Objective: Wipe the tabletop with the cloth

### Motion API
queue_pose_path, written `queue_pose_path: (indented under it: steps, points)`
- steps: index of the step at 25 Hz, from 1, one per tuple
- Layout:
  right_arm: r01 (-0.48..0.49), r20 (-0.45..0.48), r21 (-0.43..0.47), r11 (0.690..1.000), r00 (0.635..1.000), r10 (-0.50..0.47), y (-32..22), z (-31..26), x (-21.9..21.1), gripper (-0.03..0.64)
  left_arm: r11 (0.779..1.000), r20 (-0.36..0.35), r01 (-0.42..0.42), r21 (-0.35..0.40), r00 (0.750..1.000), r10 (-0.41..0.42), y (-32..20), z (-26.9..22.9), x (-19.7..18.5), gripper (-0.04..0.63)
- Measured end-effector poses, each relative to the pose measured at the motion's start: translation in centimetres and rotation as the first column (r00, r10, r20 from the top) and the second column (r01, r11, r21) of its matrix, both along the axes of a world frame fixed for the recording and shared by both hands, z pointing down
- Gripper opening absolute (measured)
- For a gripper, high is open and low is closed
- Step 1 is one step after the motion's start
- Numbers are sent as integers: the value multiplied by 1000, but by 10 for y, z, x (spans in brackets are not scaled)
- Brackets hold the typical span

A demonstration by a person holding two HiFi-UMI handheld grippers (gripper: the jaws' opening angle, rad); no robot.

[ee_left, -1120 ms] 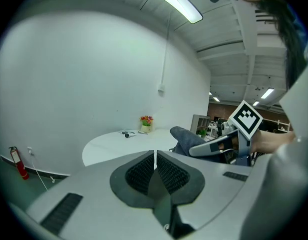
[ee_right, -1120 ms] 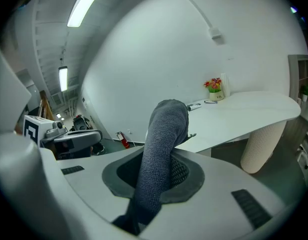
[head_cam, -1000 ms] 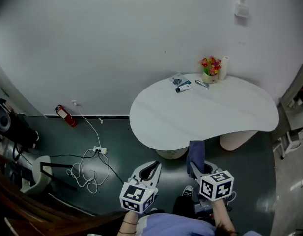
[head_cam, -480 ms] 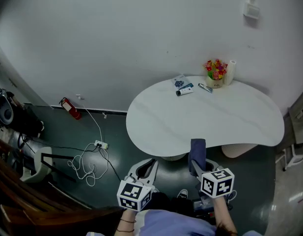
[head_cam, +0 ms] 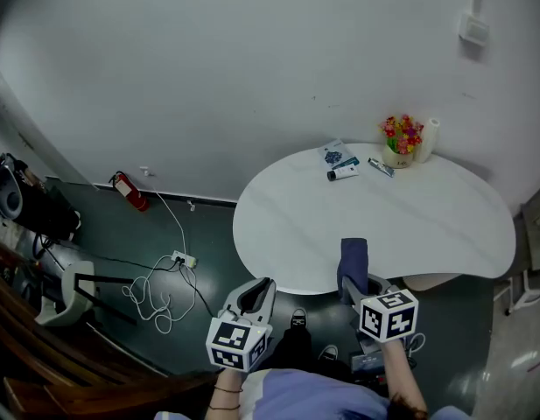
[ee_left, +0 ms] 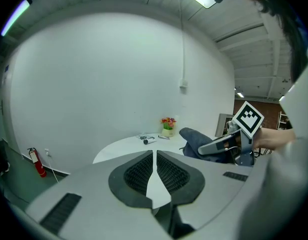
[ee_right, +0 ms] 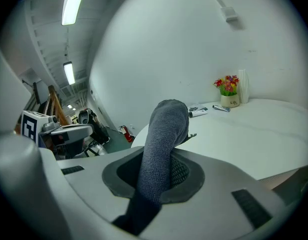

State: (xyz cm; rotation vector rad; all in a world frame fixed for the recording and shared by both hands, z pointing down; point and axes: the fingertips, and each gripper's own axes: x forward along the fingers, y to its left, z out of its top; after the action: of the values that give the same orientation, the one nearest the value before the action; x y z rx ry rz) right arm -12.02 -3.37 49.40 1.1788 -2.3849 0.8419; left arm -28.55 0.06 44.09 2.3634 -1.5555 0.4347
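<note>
White-walled room, dark floor, pale rounded tabletop (head_cam: 427, 226).

Item 1: right gripper (ee_right: 158, 176). Its jaws were pinched on the lower part of a grey-blue cloth (ee_right: 166, 129). The cloth rose from between the pads and flopped over at its top, just ahead of the fingertips at the table's near edge. Whether it touched the table could not be told.

Handling, judged: light, soft, limp, not fragile; the knit looked unlikely to slip. It is best held by a bunched fold, leaving a broad flap free to lie flat.

Item 2: left gripper (ee_left: 154, 171). Its jaws were closed to a thin slit with nothing between them, and it was held beside the right gripper, short of the table.

Well beyond both sets of fingertips, at the far edge, were a flower pot (head_cam: 401, 143), a white roll (head_cam: 430, 138) and a tube (head_cam: 343, 173).
</note>
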Motion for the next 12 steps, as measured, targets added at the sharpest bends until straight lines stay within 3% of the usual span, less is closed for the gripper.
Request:
queue_pose_path:
  steps: [4,12]
  points:
    - [22,0,-1,1000,1000,-22,-36,-1,-24,71,1000,-5,14,27,1000,-13,-38,-4,-18,18]
    - [72,1,-15,997,997,-72,-117,9,-88,71,1000,-24,-4,0,1000,4,-92,12,-53,18]
